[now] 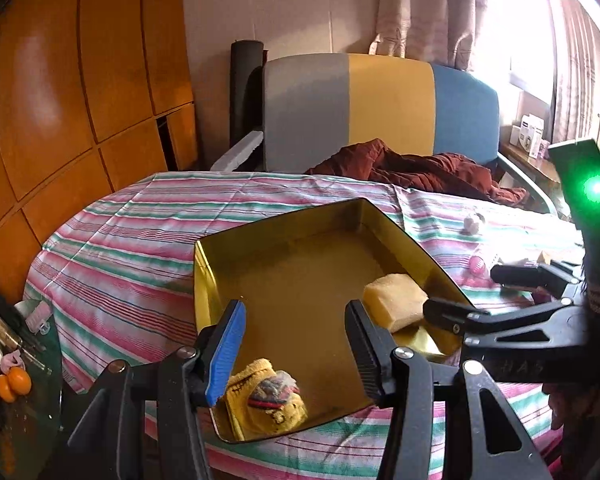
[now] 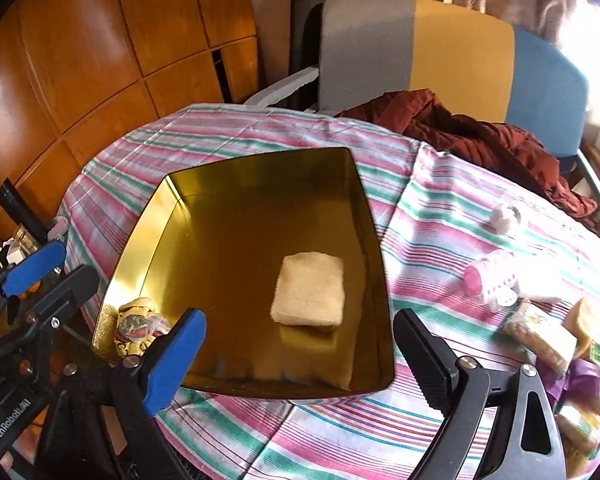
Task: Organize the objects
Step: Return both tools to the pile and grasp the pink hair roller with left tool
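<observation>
A gold tin (image 1: 300,264) (image 2: 228,240) stands open on the striped tablecloth (image 2: 420,208). A cream sponge-like block (image 2: 309,295) (image 1: 396,300) lies flat on the tin's floor towards its right wall. A yellow cloth bundle (image 1: 268,396) (image 2: 138,320) sits in the near left corner. My left gripper (image 1: 296,308) (image 2: 66,270) hovers at that corner, jaws apart, touching nothing. My right gripper (image 2: 300,316) (image 1: 480,292) hangs wide open over the tin's near edge, with the block just beyond its fingertips and no pad on it.
Right of the tin lie a pink hair roller (image 2: 488,280), a small white object (image 2: 504,216) and snack packets (image 2: 540,332). A maroon garment (image 2: 480,136) drapes the table's far side by a grey, yellow and blue chair (image 1: 380,108). Oranges (image 1: 14,384) sit low at the left.
</observation>
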Motion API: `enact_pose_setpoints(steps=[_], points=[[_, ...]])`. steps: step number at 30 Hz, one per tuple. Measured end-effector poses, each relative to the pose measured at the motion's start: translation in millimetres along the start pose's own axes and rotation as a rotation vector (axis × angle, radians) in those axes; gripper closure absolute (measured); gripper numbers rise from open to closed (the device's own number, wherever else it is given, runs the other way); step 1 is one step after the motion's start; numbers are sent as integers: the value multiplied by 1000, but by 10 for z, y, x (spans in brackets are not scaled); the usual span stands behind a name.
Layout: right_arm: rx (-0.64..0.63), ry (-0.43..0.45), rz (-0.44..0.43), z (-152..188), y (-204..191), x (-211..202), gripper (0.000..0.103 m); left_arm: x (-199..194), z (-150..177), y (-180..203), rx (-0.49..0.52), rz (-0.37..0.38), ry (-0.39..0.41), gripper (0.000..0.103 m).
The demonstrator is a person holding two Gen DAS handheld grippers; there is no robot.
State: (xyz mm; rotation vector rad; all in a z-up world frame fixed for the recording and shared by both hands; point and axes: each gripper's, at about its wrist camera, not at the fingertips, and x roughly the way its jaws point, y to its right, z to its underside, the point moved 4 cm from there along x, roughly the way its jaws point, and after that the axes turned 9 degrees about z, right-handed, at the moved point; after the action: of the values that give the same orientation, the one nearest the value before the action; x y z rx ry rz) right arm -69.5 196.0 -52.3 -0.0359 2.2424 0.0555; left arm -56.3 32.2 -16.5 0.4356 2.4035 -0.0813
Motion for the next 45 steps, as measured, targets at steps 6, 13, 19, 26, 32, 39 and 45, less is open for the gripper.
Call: enact_pose_setpoints(steps=[6, 13, 19, 26, 32, 39, 45], points=[[9, 60, 102, 35, 176, -173, 4, 41, 42, 146, 14, 38, -28, 51], [10, 139, 193, 72, 446, -470, 0, 114, 54, 369, 41, 74, -62, 51], [11, 175, 249, 120, 668, -633, 0, 191, -3, 586, 69, 105, -80, 51], [42, 171, 282, 200, 961, -669, 0, 286, -99, 853, 107, 135, -92, 51], [66, 159, 299, 265, 1174, -641, 0, 383, -169, 1065, 141, 154, -103, 51], [89, 136, 327, 334, 1445, -594, 0, 528, -240, 1363, 184, 190, -120, 51], [100, 100, 386, 386, 1802, -533, 0, 727, -316, 1624, 210, 236, -152, 51]])
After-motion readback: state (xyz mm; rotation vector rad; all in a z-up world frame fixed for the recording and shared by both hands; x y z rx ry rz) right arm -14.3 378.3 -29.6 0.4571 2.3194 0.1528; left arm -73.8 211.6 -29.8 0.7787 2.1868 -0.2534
